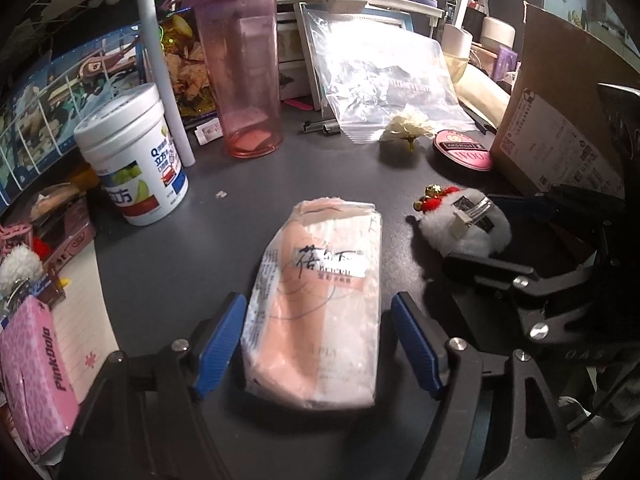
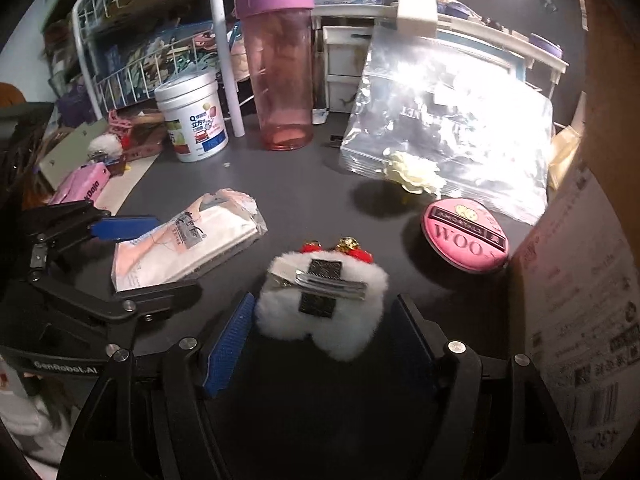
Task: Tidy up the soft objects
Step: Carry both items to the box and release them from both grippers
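Blue-padded fingers of the left gripper (image 1: 318, 344) are standing spread on either side of the tissue pack (image 1: 316, 312), which is lying flat on the dark desk (image 1: 168, 264). Each pad is sitting just beside a long edge of the pack; contact cannot be confirmed from the left wrist view. The pack's torn end is pointing away from the camera.

In the right wrist view, the right gripper (image 2: 320, 340) is likewise standing spread, with the fluffy white hair clip (image 2: 324, 308) lying between its fingers. The clip is resting with its metal clasp facing up and its red and gold ornaments on the far side. The left pad is sitting just beside the fur; the right pad is standing apart from it.

Behind the two items, the following are sitting on the desk:
- a pink tumbler (image 2: 282, 76) with a purple lid, upright;
- a white tub (image 2: 194, 120), upright, to the left of the tumbler;
- a clear plastic bag (image 2: 448, 120) with a cream fabric flower (image 2: 412, 174) at its near edge;
- a round pink tin (image 2: 464, 236), just beside a cardboard box (image 2: 580, 280).

A pink tissue packet (image 1: 36, 372) is lying at the far left edge.
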Available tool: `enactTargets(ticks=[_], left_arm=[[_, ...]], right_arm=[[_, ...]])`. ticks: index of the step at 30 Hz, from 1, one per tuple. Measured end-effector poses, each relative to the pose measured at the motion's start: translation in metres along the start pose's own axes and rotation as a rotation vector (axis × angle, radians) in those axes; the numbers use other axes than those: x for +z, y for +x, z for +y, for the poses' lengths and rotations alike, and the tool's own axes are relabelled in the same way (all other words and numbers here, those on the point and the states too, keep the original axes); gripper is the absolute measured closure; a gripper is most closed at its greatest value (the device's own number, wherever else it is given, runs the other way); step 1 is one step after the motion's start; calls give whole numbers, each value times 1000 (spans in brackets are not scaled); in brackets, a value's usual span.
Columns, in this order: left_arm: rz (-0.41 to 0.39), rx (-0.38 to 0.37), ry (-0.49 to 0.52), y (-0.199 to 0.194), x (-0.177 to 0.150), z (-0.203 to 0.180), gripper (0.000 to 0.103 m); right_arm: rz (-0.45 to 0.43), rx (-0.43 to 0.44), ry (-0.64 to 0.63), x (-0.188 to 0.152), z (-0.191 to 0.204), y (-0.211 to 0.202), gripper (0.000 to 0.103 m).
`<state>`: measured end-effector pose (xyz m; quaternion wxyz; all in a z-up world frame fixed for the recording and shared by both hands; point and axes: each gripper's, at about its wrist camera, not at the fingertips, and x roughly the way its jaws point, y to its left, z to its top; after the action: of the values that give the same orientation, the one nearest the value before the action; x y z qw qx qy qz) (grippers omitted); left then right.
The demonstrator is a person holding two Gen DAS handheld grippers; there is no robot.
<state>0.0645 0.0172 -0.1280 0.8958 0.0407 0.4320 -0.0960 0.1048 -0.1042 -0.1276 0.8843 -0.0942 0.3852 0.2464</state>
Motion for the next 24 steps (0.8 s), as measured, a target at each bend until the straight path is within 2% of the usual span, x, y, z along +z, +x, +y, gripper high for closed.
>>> enactTargets(ticks=[1, 3, 6, 9, 18, 24], left_arm=[[-2, 0, -2, 0, 1, 1, 37], [-7, 0, -1, 0, 2, 3, 48], [-9, -4, 12, -2, 2, 2, 57], [-12, -6, 20, -3, 1, 0, 64], [-46, -6, -15, -22, 0, 6, 66], [-132, 28, -16, -59, 8, 7, 67]], right_arm=[[-2, -10, -6, 1, 1, 1, 35], [-1, -15, -21, 3, 4, 4, 36], [-2, -38, -53, 4, 8, 8, 52], [-11, -45, -64, 5, 7, 7, 56], [-83, -20, -76, 7, 13, -21, 56], [-181, 13, -107, 15, 25, -62, 57]])
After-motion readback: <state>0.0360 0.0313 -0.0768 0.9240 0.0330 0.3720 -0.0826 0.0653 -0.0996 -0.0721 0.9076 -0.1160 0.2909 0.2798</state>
